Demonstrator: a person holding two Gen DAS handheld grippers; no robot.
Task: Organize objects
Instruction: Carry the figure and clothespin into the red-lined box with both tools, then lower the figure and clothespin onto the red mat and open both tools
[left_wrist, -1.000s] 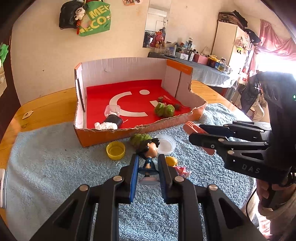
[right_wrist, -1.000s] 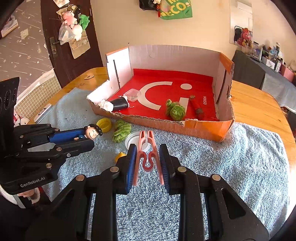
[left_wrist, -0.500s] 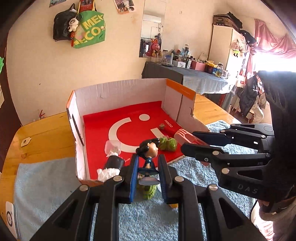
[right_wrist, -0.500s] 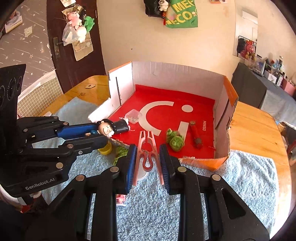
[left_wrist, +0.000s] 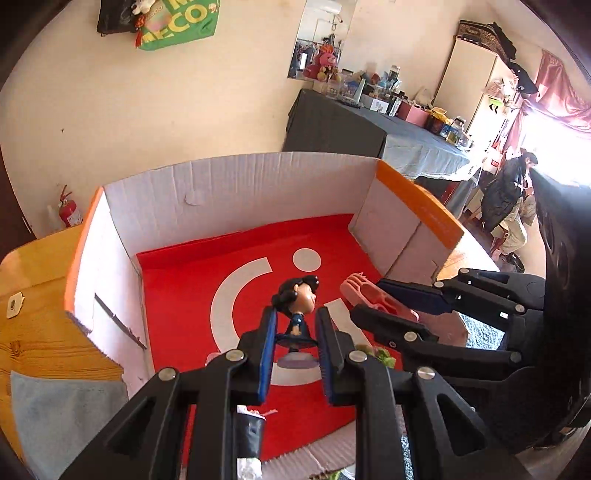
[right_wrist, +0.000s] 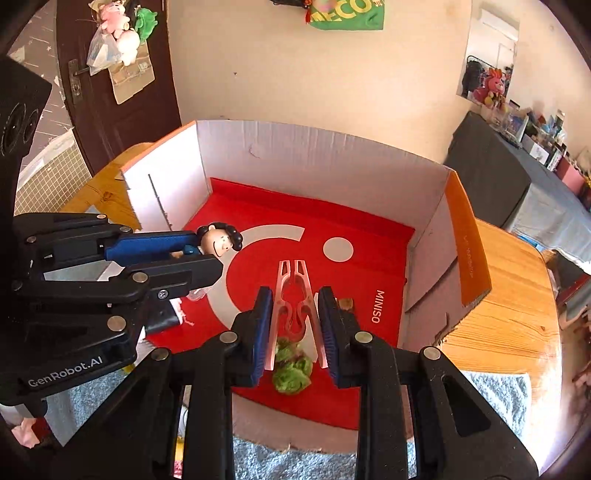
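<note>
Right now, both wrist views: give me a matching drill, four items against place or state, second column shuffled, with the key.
Items:
1. figurine
2. pink clothespin
3. green toy
4. cardboard box

Places or states:
A. lying on the red floor of the box
B. clamped in the right gripper
C. standing on the wooden table
D. clamped in the left gripper

Pairs: 1-D, 2-B, 3-A, 4-C

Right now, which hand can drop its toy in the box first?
Probably the left. Its tongs hold the doll figurine over bare red floor of the cardboard box. The right tongs hold the pink clothespin above green lettuce toys.
</note>
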